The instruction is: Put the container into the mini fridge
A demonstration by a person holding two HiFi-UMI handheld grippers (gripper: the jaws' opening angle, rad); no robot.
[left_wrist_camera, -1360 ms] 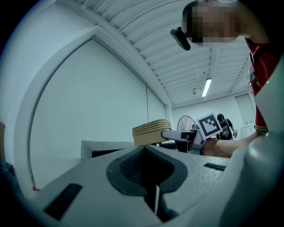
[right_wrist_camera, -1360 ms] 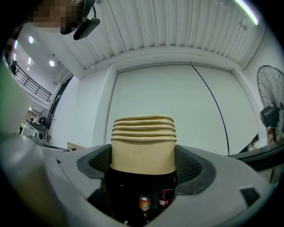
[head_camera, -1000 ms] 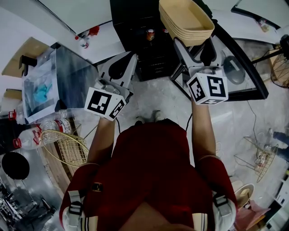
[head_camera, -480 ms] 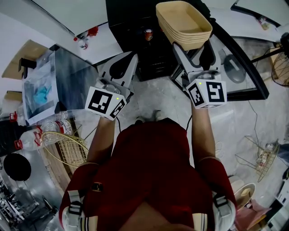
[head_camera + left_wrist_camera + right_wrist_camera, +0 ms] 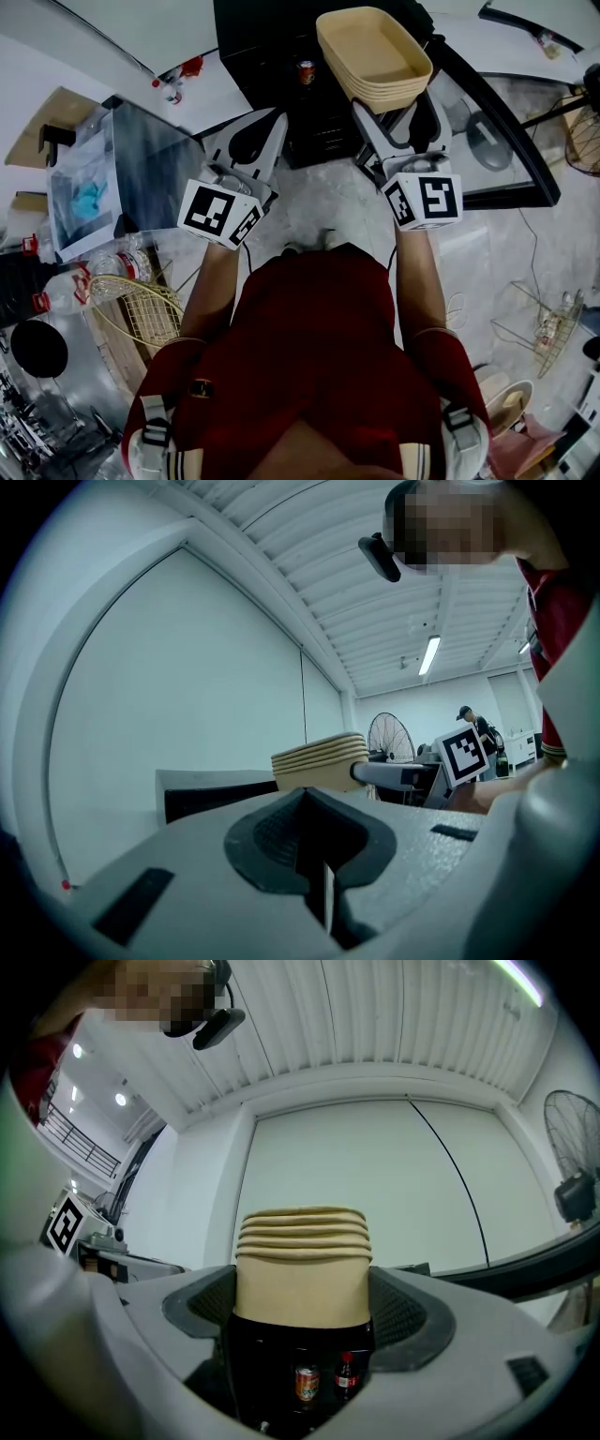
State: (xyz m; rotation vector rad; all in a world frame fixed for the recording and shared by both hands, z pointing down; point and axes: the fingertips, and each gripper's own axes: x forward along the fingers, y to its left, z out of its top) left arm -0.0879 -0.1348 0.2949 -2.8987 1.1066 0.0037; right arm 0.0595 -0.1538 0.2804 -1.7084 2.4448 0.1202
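Note:
In the head view my right gripper is shut on a stack of beige oval containers and holds it in front of the open black mini fridge. A can stands inside the fridge. The right gripper view shows the container stack clamped between both pads, with the can and a small bottle on a dark shelf below. My left gripper is shut on nothing, level, to the left of the fridge opening. From the left gripper view, the container is ahead on the right.
The fridge's glass door stands open on the right. A grey cabinet stands on the left, with water bottles and a wire basket below it. Another wire basket lies at the right. A fan stands behind.
The right gripper and the container stack have shifted slightly to the left, closer to the fridge opening. The left gripper has stayed put.

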